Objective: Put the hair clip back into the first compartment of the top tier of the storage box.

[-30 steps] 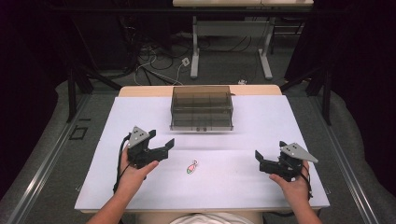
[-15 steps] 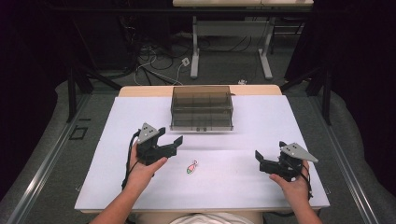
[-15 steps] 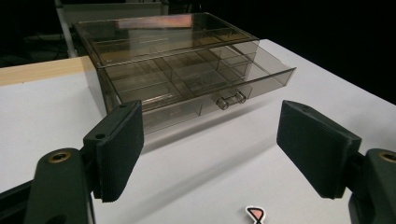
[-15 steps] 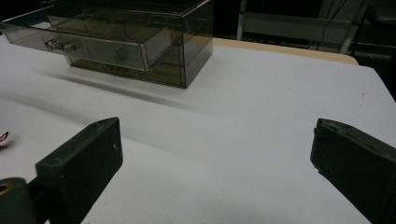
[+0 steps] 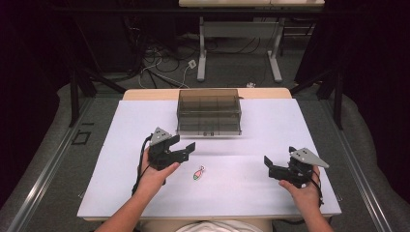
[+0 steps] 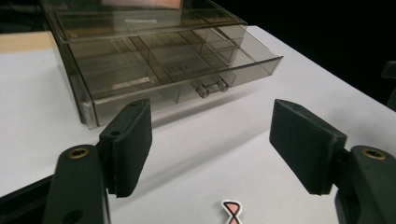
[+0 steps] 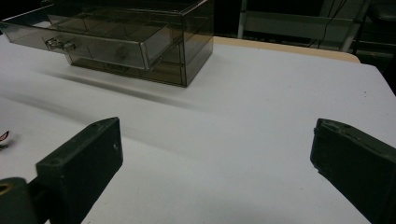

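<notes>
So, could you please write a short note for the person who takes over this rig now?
Left gripper: open, holding nothing, above the table just left of the small fish-shaped piece.
Right gripper: open, holding nothing, low near the right edge of the white table.
The smoky plastic drawer box stands at the back, its upper drawer pulled out; its compartments look empty.
Done: drawer open. Left: probably grasp the fish piece and put it in the drawer.

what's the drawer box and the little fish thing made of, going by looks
Drawer box: probably smoke-tinted clear plastic, glossy; its inner dividers show through the walls. Fish-shaped piece: pink and green, small and flat-looking; possibly soft plastic or rubber, too small to be sure.
</notes>
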Action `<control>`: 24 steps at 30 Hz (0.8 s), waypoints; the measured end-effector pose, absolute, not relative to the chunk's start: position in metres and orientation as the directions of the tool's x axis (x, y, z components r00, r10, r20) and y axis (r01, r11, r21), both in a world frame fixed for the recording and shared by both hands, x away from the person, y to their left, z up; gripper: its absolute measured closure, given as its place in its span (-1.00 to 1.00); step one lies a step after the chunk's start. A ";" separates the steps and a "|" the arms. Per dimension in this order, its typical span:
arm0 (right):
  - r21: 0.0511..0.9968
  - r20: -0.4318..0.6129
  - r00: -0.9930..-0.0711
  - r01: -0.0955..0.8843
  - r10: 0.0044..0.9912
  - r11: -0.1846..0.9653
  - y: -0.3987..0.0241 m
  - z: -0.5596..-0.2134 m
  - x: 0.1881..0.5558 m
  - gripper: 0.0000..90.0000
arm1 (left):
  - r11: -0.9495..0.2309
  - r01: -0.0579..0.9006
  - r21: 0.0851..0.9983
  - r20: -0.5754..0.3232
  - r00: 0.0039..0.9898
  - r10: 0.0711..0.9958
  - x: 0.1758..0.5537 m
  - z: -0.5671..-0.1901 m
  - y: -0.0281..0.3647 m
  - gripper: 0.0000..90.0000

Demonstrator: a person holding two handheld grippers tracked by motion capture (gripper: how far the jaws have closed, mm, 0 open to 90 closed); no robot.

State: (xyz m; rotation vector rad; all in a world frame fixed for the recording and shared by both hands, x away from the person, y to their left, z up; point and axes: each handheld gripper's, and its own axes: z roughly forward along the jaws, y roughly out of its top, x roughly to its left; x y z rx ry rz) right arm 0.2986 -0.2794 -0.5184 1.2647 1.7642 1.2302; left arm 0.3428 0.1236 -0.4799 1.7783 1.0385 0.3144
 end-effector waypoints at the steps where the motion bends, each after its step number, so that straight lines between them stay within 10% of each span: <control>1: 0.932 0.023 -0.336 0.348 0.942 0.101 -0.279 -0.518 0.299 -0.96 | -0.124 0.507 0.853 -0.244 0.597 0.764 0.343 -0.481 0.123 -0.26; 24: 0.927 0.030 -0.338 0.362 0.940 0.101 -0.280 -0.520 0.299 -0.96 | -0.189 0.630 0.753 -0.293 0.579 0.761 0.344 -0.500 0.110 -0.10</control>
